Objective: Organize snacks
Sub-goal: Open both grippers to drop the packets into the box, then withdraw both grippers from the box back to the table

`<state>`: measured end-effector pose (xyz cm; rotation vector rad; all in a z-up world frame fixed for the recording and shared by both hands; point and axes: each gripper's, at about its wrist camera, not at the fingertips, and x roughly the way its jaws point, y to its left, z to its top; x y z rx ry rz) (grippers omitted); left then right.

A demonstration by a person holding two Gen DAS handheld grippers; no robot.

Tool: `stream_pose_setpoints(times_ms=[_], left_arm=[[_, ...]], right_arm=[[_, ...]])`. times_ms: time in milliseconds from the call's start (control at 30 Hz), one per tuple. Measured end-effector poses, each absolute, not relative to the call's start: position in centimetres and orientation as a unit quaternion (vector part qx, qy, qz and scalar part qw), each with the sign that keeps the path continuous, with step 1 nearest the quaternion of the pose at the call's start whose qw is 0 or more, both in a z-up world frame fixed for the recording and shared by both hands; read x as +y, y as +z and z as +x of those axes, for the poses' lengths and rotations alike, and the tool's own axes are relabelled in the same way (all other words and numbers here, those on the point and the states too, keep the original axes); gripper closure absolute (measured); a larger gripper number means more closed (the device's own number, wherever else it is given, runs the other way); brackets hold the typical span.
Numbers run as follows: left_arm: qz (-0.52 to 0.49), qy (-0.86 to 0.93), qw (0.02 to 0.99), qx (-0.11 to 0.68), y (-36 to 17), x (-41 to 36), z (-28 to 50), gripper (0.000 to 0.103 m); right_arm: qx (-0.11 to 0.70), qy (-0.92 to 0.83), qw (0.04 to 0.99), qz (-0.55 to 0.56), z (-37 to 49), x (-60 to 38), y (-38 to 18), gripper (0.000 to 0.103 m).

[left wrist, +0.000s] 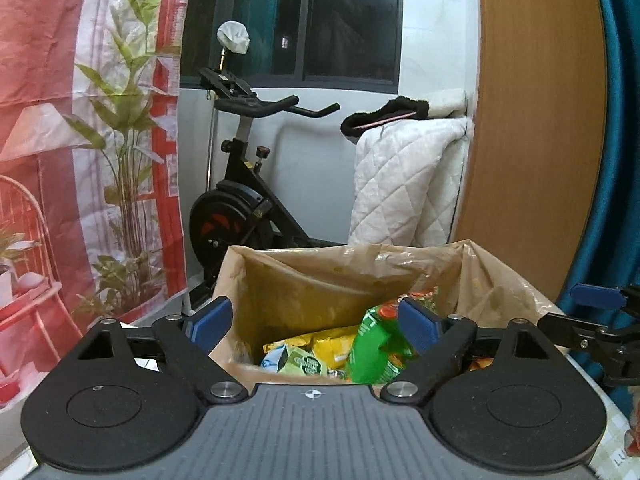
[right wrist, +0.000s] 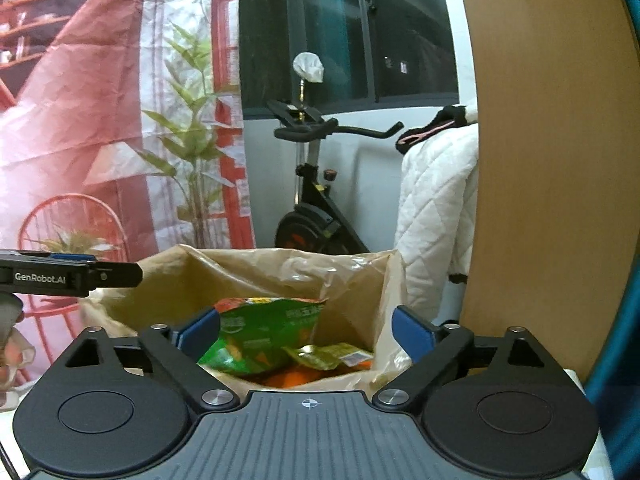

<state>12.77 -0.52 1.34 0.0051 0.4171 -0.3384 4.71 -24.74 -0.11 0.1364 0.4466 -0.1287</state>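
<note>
A brown paper bag (left wrist: 312,280) (right wrist: 256,276) with a clear plastic lining stands open right in front of both grippers. Inside lie a big green snack packet (left wrist: 372,348) (right wrist: 260,336), a yellow packet (left wrist: 316,344), and a small green-gold packet (right wrist: 332,356). My left gripper (left wrist: 316,320) is open over the bag's near rim, its blue pads wide apart and holding nothing. My right gripper (right wrist: 306,330) is open too, also empty, with the green packet lying below and between its pads. Each gripper shows at the edge of the other's view.
Behind the bag stand a black exercise bike (left wrist: 240,200) and a white quilt (left wrist: 404,184) draped over a rail. A wooden panel (left wrist: 532,120) and a blue curtain (left wrist: 616,160) rise on the right. A red printed backdrop (left wrist: 80,120) hangs on the left.
</note>
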Motion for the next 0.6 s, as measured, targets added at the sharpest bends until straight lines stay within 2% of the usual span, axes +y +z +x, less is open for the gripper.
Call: stream_pose_setpoints(times_ms=[133,300,600], left_arm=[[-0.015,-0.172,0.963,0.207,1.8,0.4,10.9,0.011],[-0.008,-0.172,0.965,0.198,1.8,0.8,7.7,0.011],[-0.033,-0.178,0.963,0.201,-0.3,1.1,2.4,0.012]], right_arm=[[0.211,-0.061,0.972,0.079,3.2,-24.2,0.5,0.008],[0.208,-0.058,0.973,0.084,1.4,-23.4,0.9,0.001],[0.212,-0.1,0.969,0.078,-2.9,-21.8,0.1,0.001]])
